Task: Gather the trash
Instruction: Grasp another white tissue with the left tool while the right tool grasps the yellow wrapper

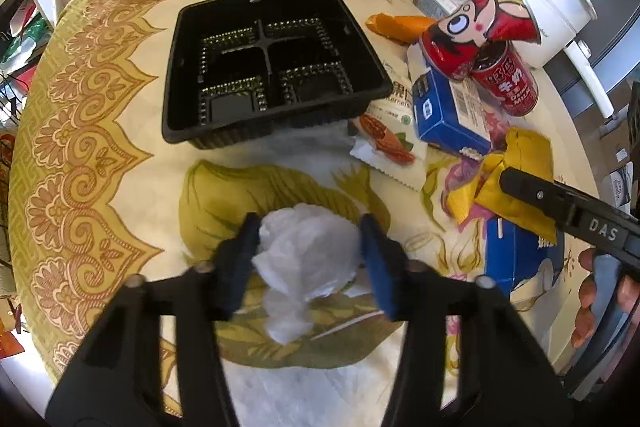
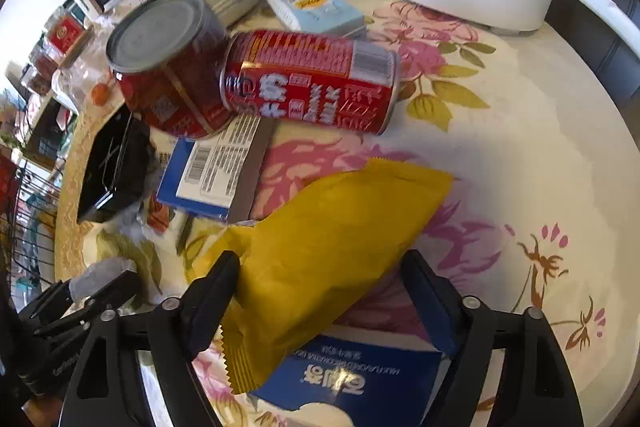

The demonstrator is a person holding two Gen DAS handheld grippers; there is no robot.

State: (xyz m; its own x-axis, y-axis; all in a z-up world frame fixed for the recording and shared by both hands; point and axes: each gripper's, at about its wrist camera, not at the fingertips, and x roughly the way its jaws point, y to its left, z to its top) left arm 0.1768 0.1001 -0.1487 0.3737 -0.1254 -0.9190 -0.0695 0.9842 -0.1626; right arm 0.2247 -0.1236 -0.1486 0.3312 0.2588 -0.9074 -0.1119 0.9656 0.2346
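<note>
Left wrist: tissue (image 1: 306, 259) between gripper (image 1: 308, 263) fingers.

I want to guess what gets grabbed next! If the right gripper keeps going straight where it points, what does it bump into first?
Most likely the crinkly yellow plastic snack wrapper, which already lies between the right gripper's open fingers. Depth is hard to judge; a blue cardboard box lies underneath.

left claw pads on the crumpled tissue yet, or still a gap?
Touching. The left wrist view shows the left claw straddling the crumpled tissue, with both pads against its sides and no gap visible.
</note>
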